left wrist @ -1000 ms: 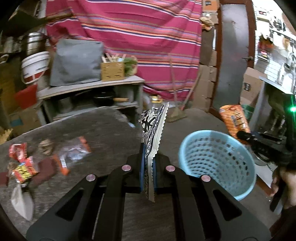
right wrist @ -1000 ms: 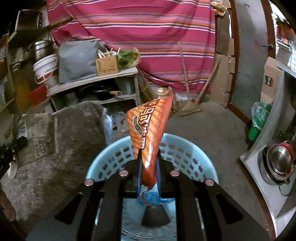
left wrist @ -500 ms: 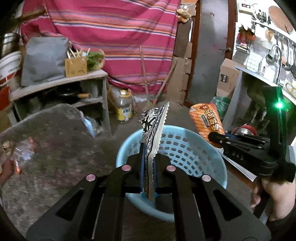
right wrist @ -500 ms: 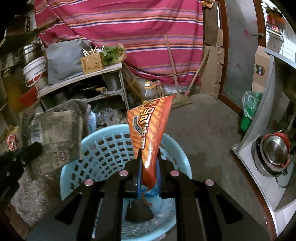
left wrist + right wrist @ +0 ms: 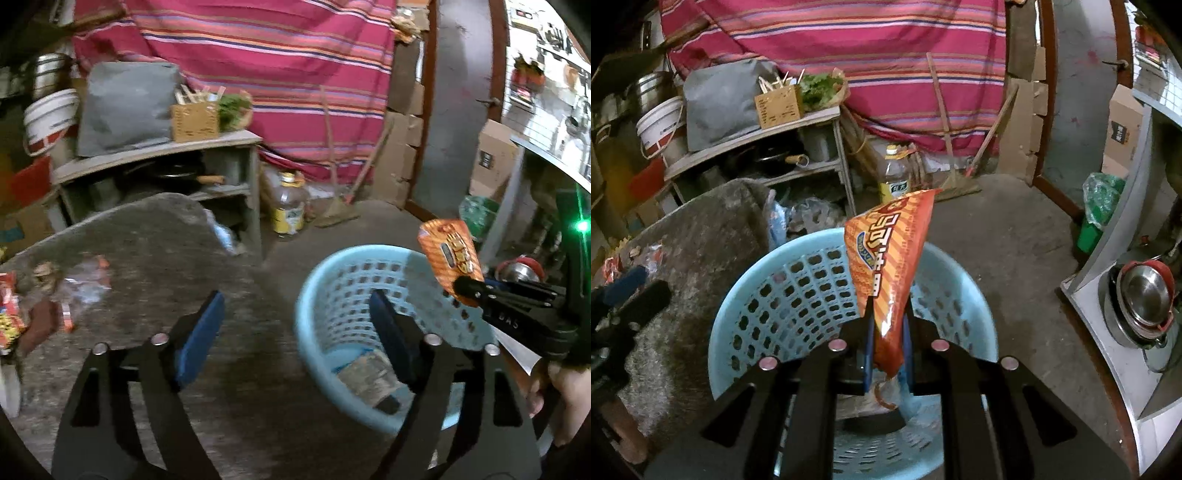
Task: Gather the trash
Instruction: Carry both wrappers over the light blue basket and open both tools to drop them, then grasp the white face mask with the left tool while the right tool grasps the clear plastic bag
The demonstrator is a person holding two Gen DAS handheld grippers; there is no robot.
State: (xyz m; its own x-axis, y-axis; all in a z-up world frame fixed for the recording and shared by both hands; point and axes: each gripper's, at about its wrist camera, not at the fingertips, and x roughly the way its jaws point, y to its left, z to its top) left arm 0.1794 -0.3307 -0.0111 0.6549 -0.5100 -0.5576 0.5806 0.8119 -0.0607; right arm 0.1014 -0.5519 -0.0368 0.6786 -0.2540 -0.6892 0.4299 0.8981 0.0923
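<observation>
My left gripper (image 5: 295, 325) is open and empty, over the gap between the grey table (image 5: 147, 240) and the light blue basket (image 5: 332, 280). A grey patterned wrapper (image 5: 365, 376) lies on the basket's floor. My right gripper (image 5: 888, 343) is shut on an orange snack bag (image 5: 886, 258) and holds it upright above the basket (image 5: 783, 295). The orange bag also shows in the left wrist view (image 5: 450, 254), over the basket's right rim. Several wrappers (image 5: 74, 291) lie on the table's left part.
A shelf unit (image 5: 155, 173) with a wooden box and a grey bag stands behind the table. A plastic bottle (image 5: 288, 206) and a broom (image 5: 336, 199) stand on the floor by the striped cloth. A metal counter with a steel pot (image 5: 1145, 295) is at the right.
My left gripper has opened and let go of the patterned wrapper, which now lies in the basket. The left gripper has swung back left toward the table. The right gripper still holds the orange bag.
</observation>
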